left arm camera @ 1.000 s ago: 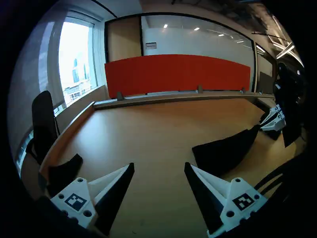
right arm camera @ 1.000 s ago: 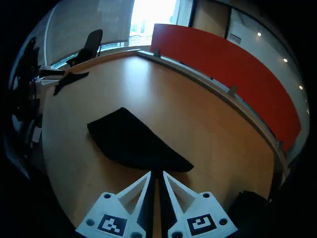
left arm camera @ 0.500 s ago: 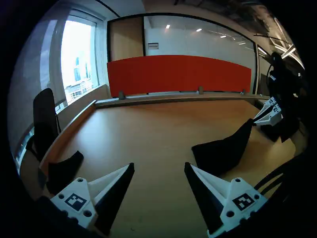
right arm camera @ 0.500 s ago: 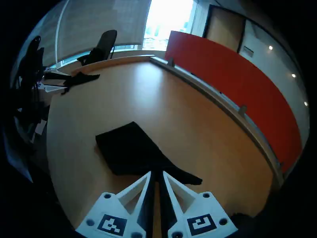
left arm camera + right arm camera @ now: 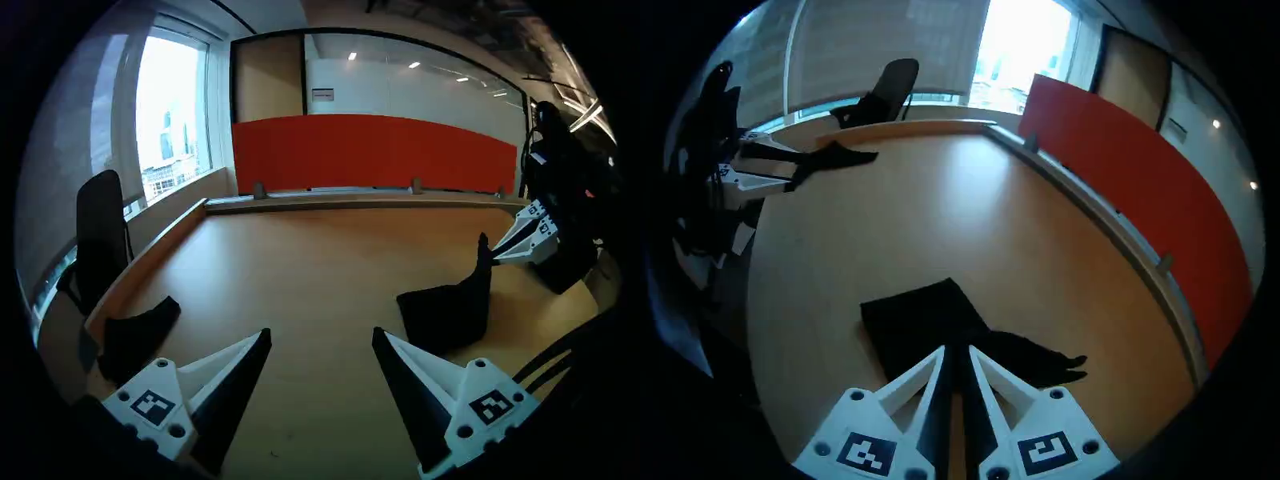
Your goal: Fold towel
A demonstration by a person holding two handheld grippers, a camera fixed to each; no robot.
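The left hand-held gripper (image 5: 320, 334) gapes above the table (image 5: 320, 256); the right hand-held gripper (image 5: 496, 251) pinches a raised corner of the towel (image 5: 448, 308).

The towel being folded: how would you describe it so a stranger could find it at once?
Find the big wooden table with the red divider along its far edge. The towel is the black cloth lying mid-table, one edge lifted by the right gripper. The other black cloth sits at the table's corner by the chair, ungripped.

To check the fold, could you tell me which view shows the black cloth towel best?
The left gripper view: the black cloth towel shows side-on, one corner lifted by the right gripper. The right gripper view looks down on it, fingers covering part.
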